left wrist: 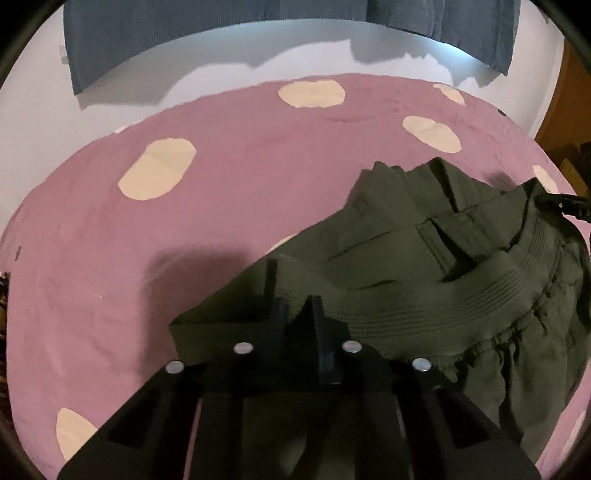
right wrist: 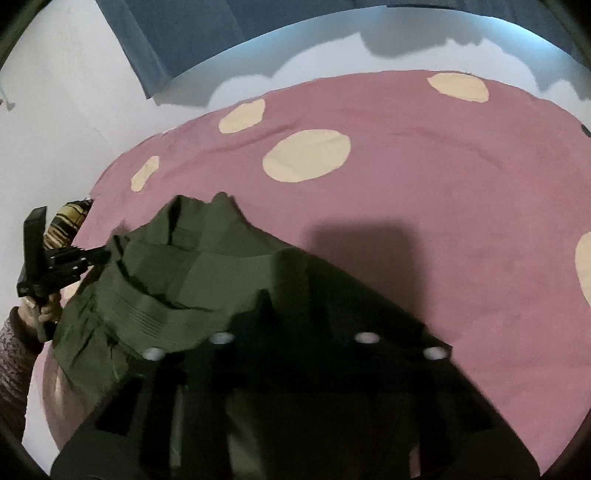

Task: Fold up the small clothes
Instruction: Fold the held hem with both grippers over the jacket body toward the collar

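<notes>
The fingers of the left gripper [left wrist: 295,295] are drawn narrow and are pinched on the waistband corner of the olive green shorts [left wrist: 424,266], a small fold of cloth being caught between the two dark pads. In the right wrist view the right gripper [right wrist: 295,306] is seen with its fingers deep in shadow; they are brought close together over the opposite end of the same waistband, and the dark cloth is gathered around them, so a grip on the shorts is read there, though the pads themselves cannot be made out clearly. The shorts are held up by the waistband between the two grippers, the ribbed elastic band being stretched from one to the other, while the crumpled legs are trailed onto the pink bedspread [left wrist: 258,184] beyond the band. Cream oval spots [left wrist: 159,170] are scattered over the bedspread on every side of the shorts. Left of the shorts in the right wrist view, the other gripper's black body is seen with a hand [right wrist: 44,310] wrapped around its handle and a knitted sleeve [right wrist: 14,350] below it. Beyond the shorts, past the far edge of the bedspread, a white wall [left wrist: 44,129] is seen, and blue cloth [left wrist: 184,33] is hung against it.
</notes>
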Demonstrator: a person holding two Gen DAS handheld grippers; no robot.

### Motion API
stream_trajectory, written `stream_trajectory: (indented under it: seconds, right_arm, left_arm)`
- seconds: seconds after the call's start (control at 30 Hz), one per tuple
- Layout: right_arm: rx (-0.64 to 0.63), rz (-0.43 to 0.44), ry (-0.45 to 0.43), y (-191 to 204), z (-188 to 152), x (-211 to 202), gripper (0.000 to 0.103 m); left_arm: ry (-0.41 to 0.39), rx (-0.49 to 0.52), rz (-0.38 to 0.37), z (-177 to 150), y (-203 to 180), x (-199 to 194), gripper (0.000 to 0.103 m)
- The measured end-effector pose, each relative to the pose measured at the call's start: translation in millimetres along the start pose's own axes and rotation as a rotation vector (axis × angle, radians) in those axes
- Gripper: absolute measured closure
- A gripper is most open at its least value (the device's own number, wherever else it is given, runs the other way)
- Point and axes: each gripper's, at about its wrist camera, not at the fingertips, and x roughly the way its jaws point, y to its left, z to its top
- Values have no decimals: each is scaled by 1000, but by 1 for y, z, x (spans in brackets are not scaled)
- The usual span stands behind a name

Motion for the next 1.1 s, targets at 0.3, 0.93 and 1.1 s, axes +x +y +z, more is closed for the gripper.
stream_trajectory:
  seconds: [0.3,0.93,1.1]
  right_arm:
    - [66,163,-185,13,5,-61,94]
    - [351,112,-84,-44,13,24,94]
    - [355,118,-98,-44,13,21,94]
  left_arm:
    - [-205,-171,33,13,17,-61,94]
    - [-46,-282,172,27,28,18,94]
    - [-68,-289,156,29,30,14,94]
